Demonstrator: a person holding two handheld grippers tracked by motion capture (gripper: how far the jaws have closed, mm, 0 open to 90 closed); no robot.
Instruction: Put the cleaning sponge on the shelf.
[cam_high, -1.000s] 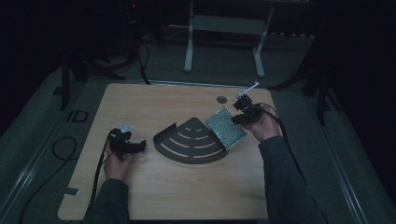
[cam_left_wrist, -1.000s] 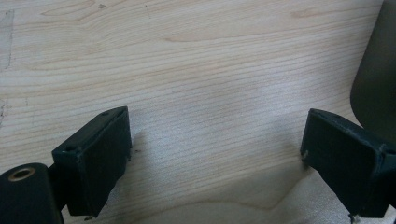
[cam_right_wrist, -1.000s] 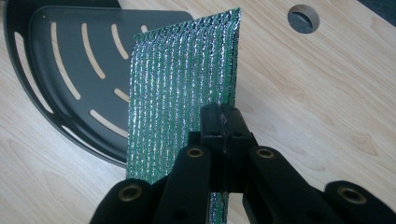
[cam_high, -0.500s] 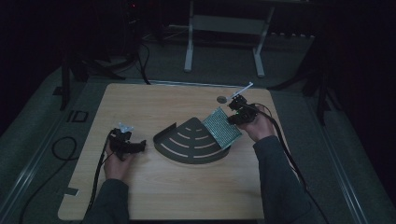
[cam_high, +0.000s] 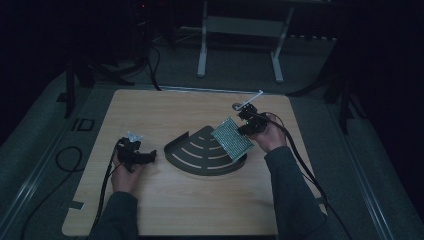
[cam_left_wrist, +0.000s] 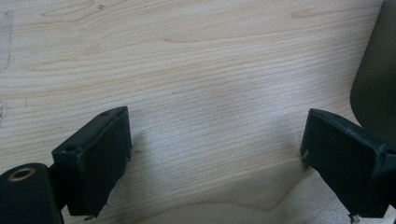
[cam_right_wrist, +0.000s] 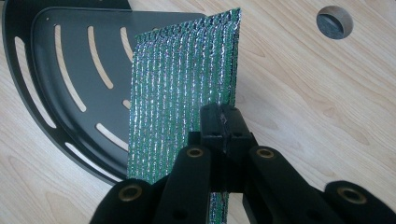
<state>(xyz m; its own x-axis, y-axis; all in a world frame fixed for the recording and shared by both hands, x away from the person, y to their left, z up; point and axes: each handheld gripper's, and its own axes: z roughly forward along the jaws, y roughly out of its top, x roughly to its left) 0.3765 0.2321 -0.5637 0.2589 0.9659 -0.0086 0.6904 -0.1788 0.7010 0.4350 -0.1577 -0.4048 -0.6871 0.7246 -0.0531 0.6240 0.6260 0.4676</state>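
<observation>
Change: against the frame from a second ago, the right gripper (cam_high: 248, 121) has carried the pad (cam_high: 232, 138) a little inward, so more of it overhangs the tray (cam_high: 200, 152); the left gripper (cam_high: 142, 157) has stayed put.
Left gripper: near the table's (cam_high: 170, 210) front left, held low over the wood, jaws spread wide with bare table between them; the tray's dark edge (cam_left_wrist: 373, 84) lies just past its right jaw.
Right gripper: jaws pressed together on the pad's near edge (cam_right_wrist: 223, 122), pinching it.
Pad: a green, silvery ribbed sheet (cam_right_wrist: 182, 98) held off the table, reaching away from the right gripper over the tray's right side.
Pad axis: its long side runs straight ahead of the jaws, far edge pointing toward the tray's corner.
Tray: black quarter-round with curved slots (cam_right_wrist: 70, 84), ahead and left of the right gripper.
Hole: round (cam_right_wrist: 334, 22), in the table beyond and right of the right gripper.
</observation>
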